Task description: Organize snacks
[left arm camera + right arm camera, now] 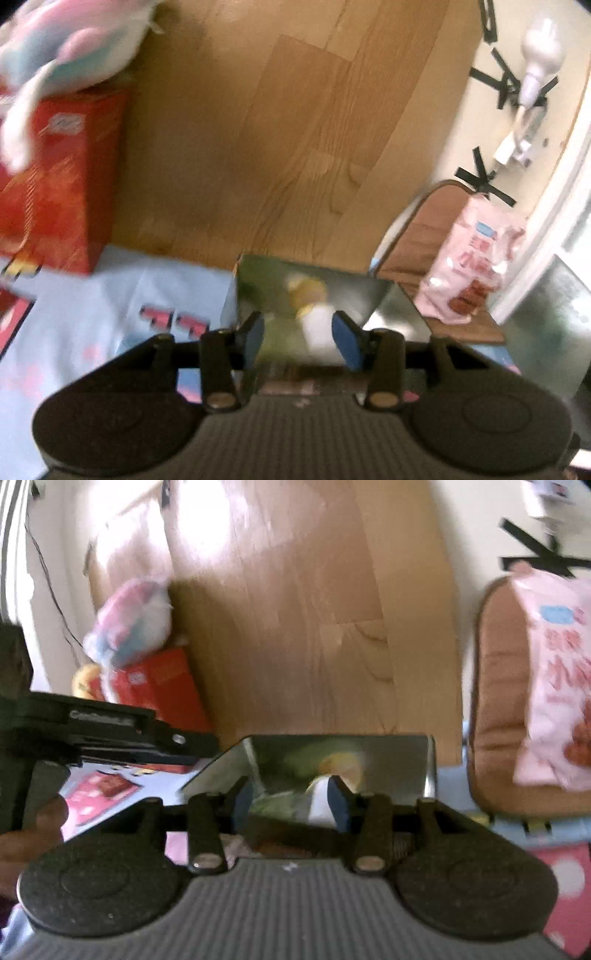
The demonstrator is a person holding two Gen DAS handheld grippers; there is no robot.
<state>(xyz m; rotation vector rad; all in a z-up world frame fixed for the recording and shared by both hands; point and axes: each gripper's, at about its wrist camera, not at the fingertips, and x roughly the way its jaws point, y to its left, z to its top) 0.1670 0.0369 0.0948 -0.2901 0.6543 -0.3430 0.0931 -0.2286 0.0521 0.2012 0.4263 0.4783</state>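
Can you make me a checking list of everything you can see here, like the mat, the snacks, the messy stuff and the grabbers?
Surface: light blue cloth with pink prints.
Job's things: shiny box right in front of both grippers; pink snack bag on a brown cushion; red box at the cloth's edge.
Clutter: plush toy on top of the red box.
Grippers: left gripper and right gripper, jaws apart, nothing clearly pinched.
Cables: thin black wire along the wall.
Surroundings: wooden floor; black tape crosses on a pale wall.

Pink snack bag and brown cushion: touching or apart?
Touching. The left wrist view shows the pink snack bag resting on the brown cushion.
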